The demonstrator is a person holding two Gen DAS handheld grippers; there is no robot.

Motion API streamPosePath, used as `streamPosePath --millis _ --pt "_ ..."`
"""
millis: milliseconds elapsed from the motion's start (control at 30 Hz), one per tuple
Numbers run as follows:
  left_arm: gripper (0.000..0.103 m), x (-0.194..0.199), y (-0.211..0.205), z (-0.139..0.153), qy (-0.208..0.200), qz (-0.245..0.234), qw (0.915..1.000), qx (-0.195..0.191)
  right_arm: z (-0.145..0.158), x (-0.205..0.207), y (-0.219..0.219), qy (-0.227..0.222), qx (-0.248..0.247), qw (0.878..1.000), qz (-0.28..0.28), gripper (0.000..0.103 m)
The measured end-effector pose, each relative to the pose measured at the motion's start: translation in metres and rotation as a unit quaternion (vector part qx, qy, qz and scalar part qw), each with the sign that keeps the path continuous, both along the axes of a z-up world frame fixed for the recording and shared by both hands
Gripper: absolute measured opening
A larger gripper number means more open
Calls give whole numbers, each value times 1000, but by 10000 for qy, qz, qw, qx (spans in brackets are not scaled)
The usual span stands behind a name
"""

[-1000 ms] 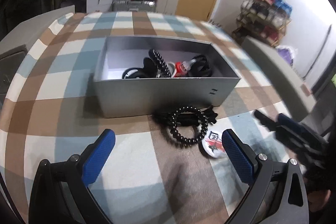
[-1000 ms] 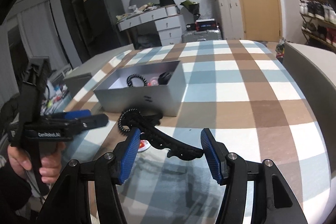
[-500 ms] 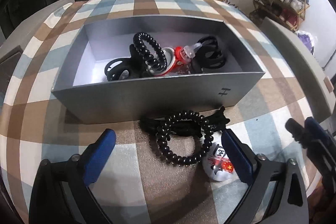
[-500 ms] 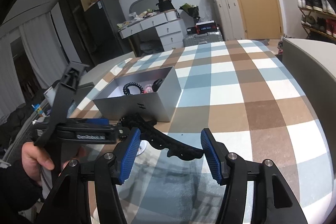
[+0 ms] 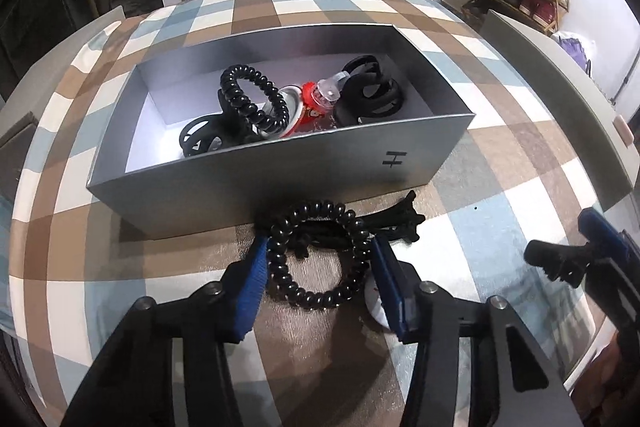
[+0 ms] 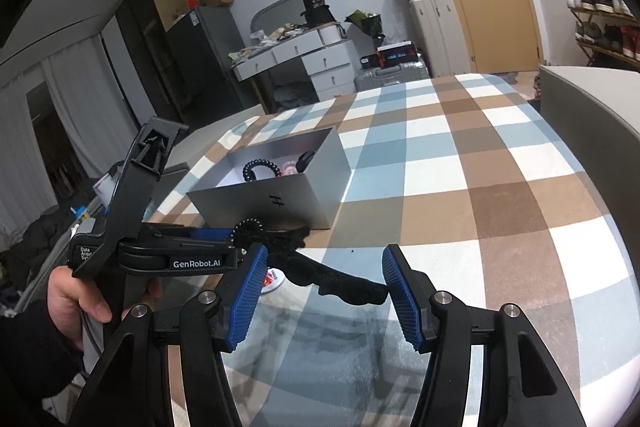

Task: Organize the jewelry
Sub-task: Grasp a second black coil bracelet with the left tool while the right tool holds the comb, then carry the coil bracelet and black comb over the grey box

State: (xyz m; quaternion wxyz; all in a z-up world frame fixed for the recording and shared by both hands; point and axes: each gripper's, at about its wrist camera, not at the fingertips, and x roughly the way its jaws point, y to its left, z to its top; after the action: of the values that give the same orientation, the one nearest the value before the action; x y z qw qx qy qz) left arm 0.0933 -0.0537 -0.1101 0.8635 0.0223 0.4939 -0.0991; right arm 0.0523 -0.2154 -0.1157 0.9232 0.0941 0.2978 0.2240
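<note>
A silver box [image 5: 256, 183] on the checked tablecloth holds a black coil hair tie [image 5: 256, 99], black claw clips [image 5: 370, 91] and a red-and-white item [image 5: 312, 107]. In front of it lie a black coil hair tie [image 5: 316, 255], a black hair clip [image 5: 384, 223] and a white badge [image 5: 374, 303]. My left gripper [image 5: 318, 287] is open, its pads on either side of the loose hair tie. My right gripper [image 6: 320, 291] is open and empty, above the table; the black clip [image 6: 344, 287] lies beyond it. The box [image 6: 276, 191] shows farther off.
The left gripper and the hand holding it [image 6: 152, 259] sit at the left of the right wrist view. A grey padded edge [image 5: 560, 87] borders the table on the right. A dresser, suitcases and a shoe rack stand behind.
My left gripper has moved forward and down and narrowed its jaws around the loose coil hair tie. My right gripper has stayed open and risen slightly.
</note>
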Motion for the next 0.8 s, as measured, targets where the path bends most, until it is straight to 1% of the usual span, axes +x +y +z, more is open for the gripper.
streamPosePath --millis 167,367,600,800 --pt "43 -5 2 4 -42 59 10000 21 3 -4 -5 1 134 9999 -45 59" --pt "42 -7 8 10 -103 90 9999 23 10 -9 -2 -108 49 9999 -54 59" --pt "41 -16 20 24 -263 116 9994 -170 19 -10 3 -189 14 9998 0 59" --pt "41 -29 35 36 -454 136 9979 -446 28 -1 15 -167 62 9998 128 59"
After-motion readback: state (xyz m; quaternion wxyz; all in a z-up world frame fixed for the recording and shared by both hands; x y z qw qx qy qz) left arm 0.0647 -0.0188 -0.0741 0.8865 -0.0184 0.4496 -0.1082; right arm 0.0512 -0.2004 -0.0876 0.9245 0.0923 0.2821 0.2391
